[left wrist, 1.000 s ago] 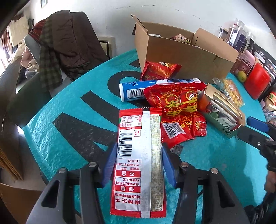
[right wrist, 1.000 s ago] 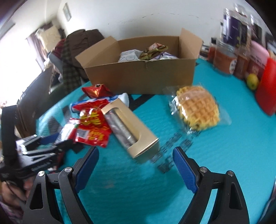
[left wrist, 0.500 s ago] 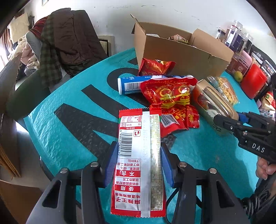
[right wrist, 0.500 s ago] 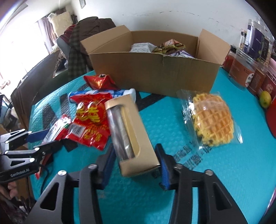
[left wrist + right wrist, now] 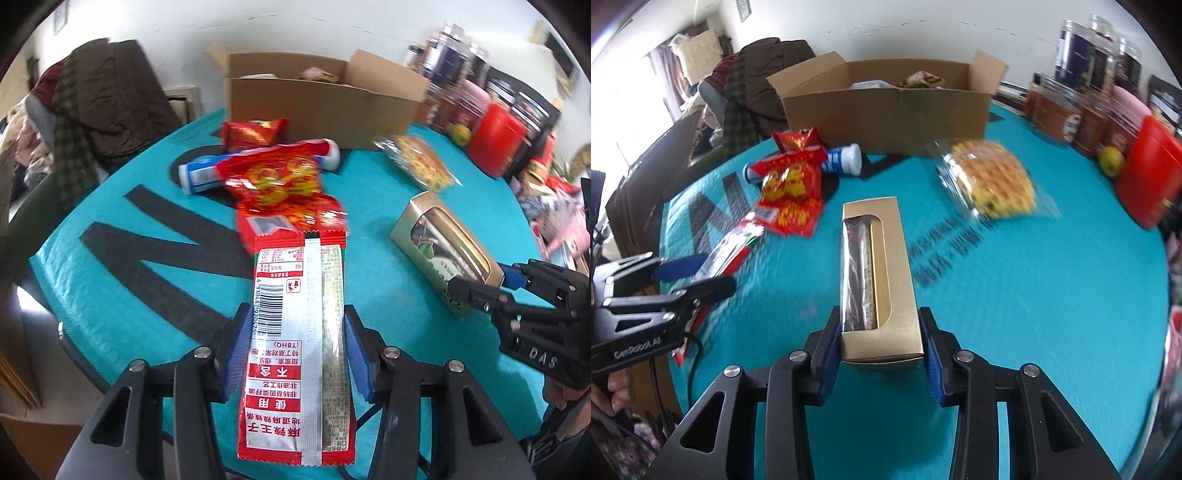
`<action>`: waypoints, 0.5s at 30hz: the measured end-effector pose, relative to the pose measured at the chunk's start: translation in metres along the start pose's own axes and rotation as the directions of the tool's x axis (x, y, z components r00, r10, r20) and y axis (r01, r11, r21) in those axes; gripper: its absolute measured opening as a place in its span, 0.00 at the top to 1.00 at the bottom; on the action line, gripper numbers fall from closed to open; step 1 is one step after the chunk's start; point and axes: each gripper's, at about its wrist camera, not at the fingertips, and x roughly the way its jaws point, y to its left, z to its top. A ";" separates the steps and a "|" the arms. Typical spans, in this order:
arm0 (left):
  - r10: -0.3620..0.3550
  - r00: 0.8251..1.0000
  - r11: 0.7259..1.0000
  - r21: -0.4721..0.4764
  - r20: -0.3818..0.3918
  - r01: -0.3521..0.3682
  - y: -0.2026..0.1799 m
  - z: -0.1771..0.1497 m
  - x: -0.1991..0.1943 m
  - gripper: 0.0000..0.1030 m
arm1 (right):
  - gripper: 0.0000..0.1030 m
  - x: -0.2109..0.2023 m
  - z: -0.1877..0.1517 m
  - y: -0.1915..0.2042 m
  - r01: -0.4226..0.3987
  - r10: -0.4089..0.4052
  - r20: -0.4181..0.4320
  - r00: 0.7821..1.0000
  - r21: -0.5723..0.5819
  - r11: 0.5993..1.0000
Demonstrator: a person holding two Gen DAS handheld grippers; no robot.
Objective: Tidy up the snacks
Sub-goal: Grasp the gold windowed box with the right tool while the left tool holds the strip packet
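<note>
Right gripper (image 5: 881, 354) just closed on gold box (image 5: 877, 273); left gripper (image 5: 295, 350) clamping red sachet (image 5: 295, 343); cardboard box (image 5: 886, 107) ahead, presumably their destination.

Left gripper (image 5: 293, 354) clamps red snack packet (image 5: 297, 347); gold box (image 5: 445, 251) right.

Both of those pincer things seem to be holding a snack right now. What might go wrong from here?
1. The left gripper pinches the long red packet only at its edges; the soft wrapper might buckle and slip out.
2. The right gripper clamps only the near end of the gold box, so the far end may sag or twist.
3. Both loads likely head for the cardboard box; the grippers could bump there.
</note>
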 end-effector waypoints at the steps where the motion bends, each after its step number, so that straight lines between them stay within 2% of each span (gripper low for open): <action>1: -0.004 1.000 1.000 0.010 0.001 0.004 -0.004 0.000 0.000 0.54 | 0.63 -0.004 -0.005 -0.001 0.007 -0.007 -0.002 1.000 0.005 1.000; 8: -0.050 0.998 0.997 0.061 -0.040 0.052 -0.026 0.001 0.012 0.54 | 0.63 -0.021 -0.029 -0.009 0.043 -0.043 -0.011 0.999 0.066 0.997; 15: -0.020 0.999 0.996 0.083 -0.049 0.024 -0.032 0.001 0.017 0.53 | 0.61 -0.021 -0.030 -0.012 0.048 -0.049 0.001 0.999 0.078 0.996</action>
